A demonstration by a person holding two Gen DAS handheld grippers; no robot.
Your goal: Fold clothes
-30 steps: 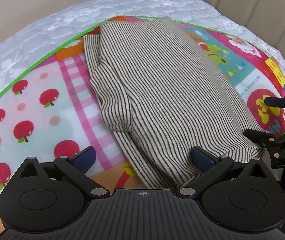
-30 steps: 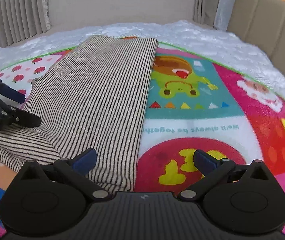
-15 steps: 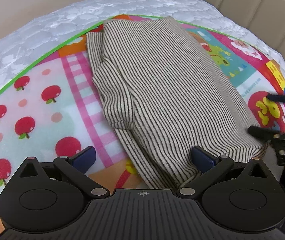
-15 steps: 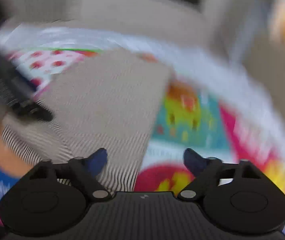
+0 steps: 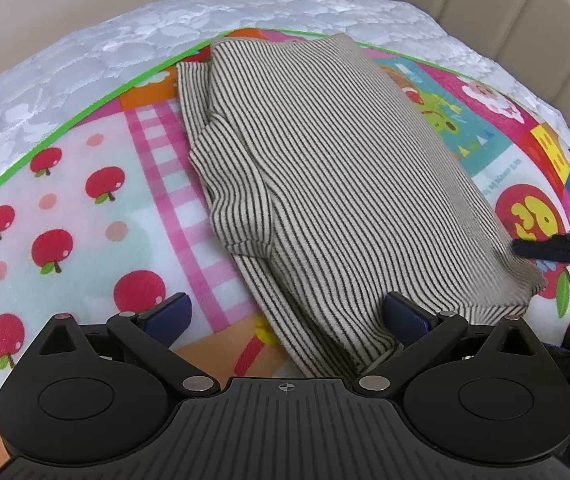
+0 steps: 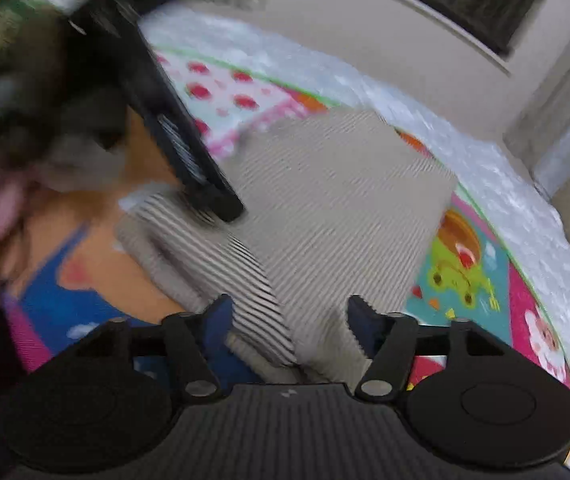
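Ribbed knit cloth on the striped garment [image 5: 325, 184], soft and matt, a bit fuzzy along the folded edges. Under it, printed play mat [image 5: 85, 216] with a smooth, faintly sheeny fleece-like face. Beyond the mat's green edge, quilted white bed cover [image 5: 97, 60], satiny with a puffy embossed pattern. Behind that, padded beige headboard [image 5: 505, 12], smooth leather-look finish. Near the garment's closest corner, left gripper [image 5: 285, 316] in matt black plastic, ridged in the middle, small shiny metal pins at the pivots, dull blue rubbery pads [image 5: 169, 314].
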